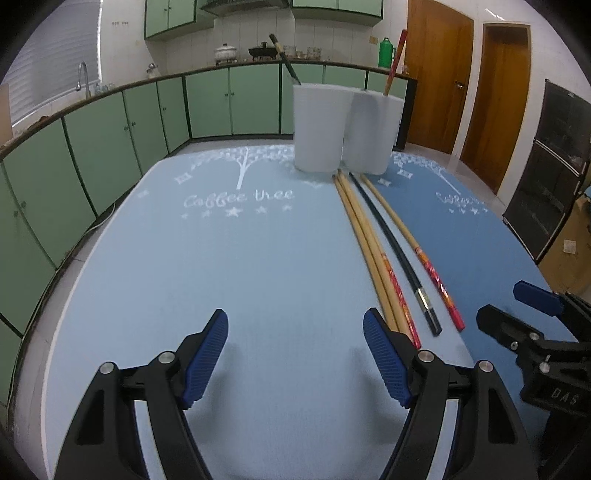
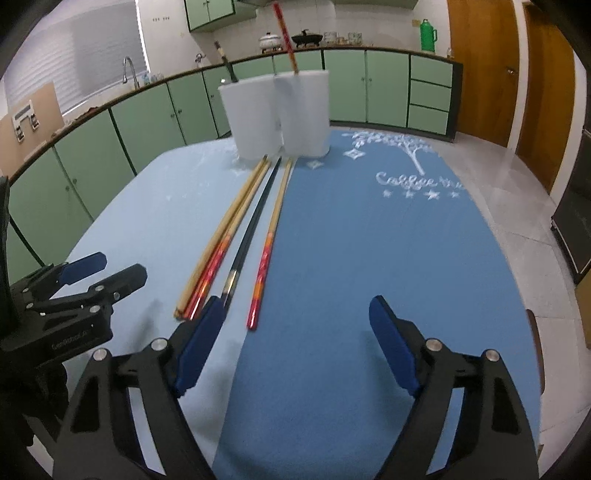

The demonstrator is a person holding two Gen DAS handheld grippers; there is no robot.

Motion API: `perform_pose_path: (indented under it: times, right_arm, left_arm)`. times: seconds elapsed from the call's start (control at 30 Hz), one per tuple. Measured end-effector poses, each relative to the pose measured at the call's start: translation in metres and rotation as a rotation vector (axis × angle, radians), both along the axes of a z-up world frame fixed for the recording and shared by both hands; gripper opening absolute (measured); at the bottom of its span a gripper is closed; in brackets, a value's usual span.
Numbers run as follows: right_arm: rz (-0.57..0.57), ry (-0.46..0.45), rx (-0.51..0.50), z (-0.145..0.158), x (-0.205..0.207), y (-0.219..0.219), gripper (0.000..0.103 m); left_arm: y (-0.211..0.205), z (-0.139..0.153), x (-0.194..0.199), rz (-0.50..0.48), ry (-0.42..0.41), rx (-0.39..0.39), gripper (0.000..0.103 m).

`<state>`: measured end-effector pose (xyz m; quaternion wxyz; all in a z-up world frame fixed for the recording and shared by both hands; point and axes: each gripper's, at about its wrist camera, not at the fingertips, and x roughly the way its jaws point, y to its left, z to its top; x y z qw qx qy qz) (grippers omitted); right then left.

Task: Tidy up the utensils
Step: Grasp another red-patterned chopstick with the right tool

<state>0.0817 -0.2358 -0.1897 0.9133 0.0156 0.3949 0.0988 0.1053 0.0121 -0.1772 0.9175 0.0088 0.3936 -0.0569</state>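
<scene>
Several chopsticks lie side by side on the table: a wooden pair with red ends (image 1: 373, 251) (image 2: 221, 236), one black chopstick (image 1: 391, 243) (image 2: 251, 229) and one wooden red-ended chopstick (image 1: 410, 240) (image 2: 271, 236). Two white cups stand behind them. The left cup (image 1: 319, 127) (image 2: 251, 118) holds a black chopstick (image 1: 282, 55). The right cup (image 1: 373, 133) (image 2: 304, 110) holds a red-ended one (image 2: 284, 33). My left gripper (image 1: 295, 354) is open and empty, left of the chopsticks. My right gripper (image 2: 295, 343) is open and empty, right of them.
The table has a light blue mat (image 1: 221, 266) and a darker blue mat (image 2: 369, 240) with "Coffee tree" prints. Green kitchen cabinets (image 1: 110, 125) curve round the left and back. Wooden doors (image 1: 436, 74) stand at the back right.
</scene>
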Motion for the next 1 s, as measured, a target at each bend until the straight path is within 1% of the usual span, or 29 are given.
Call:
perform_pose_path:
  times: [0.2,0.27,0.43,0.5,0.63,0.67,0.87,1.0]
  right_arm:
    - [0.02,0.026,-0.02,-0.007,0.001,0.01,0.059]
    - [0.027,0.038,-0.015,-0.01,0.002,0.012,0.05]
    - [0.039,0.063,-0.032,-0.015,0.006,0.02,0.036]
    - [0.043,0.066,-0.04,-0.015,0.007,0.023,0.029]
    - [0.053,0.073,-0.036,-0.016,0.011,0.024,0.008]
    - [0.052,0.074,-0.035,-0.016,0.012,0.024,0.006]
    - [0.029,0.074,-0.02,-0.015,0.013,0.017,0.005]
    - [0.001,0.075,-0.014,-0.014,0.01,0.004,0.005]
  left_arm:
    - [0.001,-0.002,-0.002,0.004,0.006,-0.002,0.074]
    - [0.001,-0.002,-0.002,0.005,0.008,-0.002,0.074]
    - [0.001,-0.003,-0.001,0.004,0.012,-0.005,0.074]
    - [0.0,-0.003,0.0,0.003,0.016,-0.002,0.074]
    - [-0.003,-0.004,0.001,-0.003,0.021,0.005,0.074]
    - [-0.004,-0.004,0.001,-0.005,0.021,0.005,0.075]
    - [-0.013,-0.004,-0.002,-0.021,0.024,-0.001,0.075]
    - [-0.023,-0.002,-0.006,-0.047,0.021,-0.01,0.075]
